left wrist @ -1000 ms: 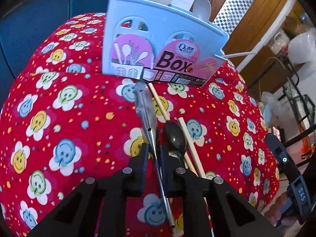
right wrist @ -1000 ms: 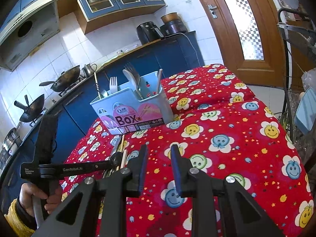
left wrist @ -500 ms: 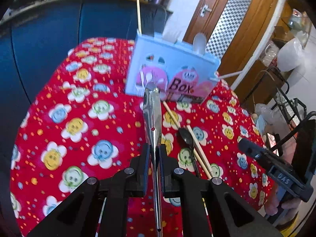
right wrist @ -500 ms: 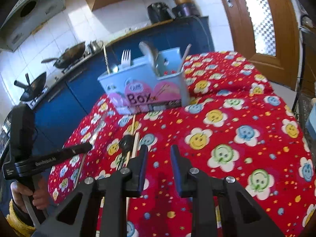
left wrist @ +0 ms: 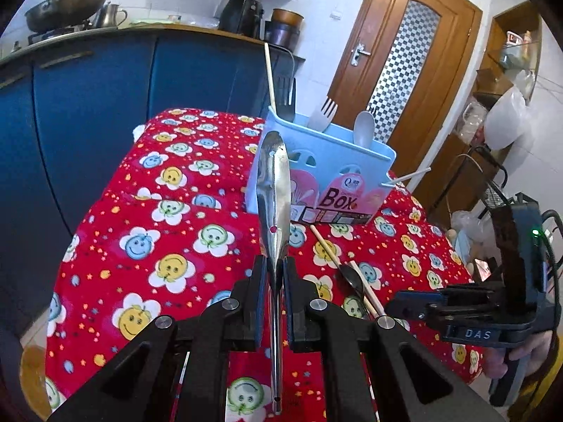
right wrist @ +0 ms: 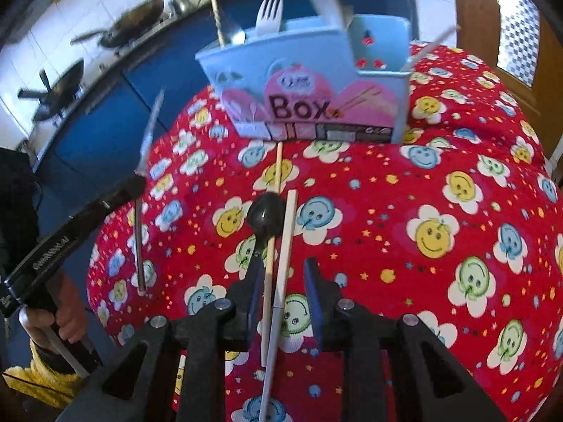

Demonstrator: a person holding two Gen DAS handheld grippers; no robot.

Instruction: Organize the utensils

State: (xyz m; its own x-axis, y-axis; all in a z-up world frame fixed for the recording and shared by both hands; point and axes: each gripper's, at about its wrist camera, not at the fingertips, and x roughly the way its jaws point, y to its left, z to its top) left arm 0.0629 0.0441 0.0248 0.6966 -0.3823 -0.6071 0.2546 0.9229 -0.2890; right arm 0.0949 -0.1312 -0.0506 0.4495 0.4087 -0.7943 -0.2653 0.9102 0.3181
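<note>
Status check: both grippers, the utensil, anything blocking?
Left gripper shut on steel utensil, lifted. Right gripper open around chopsticks. Blue box path clear.

Both wrist views look along their fingers, close over the red tablecloth [left wrist: 140,246], sharing the blue box [right wrist: 302,81].

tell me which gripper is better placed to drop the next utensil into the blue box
Left. The left gripper is shut on the metal spoon, lifted and aimed at the blue box. The right gripper is open over the chopsticks.
</note>
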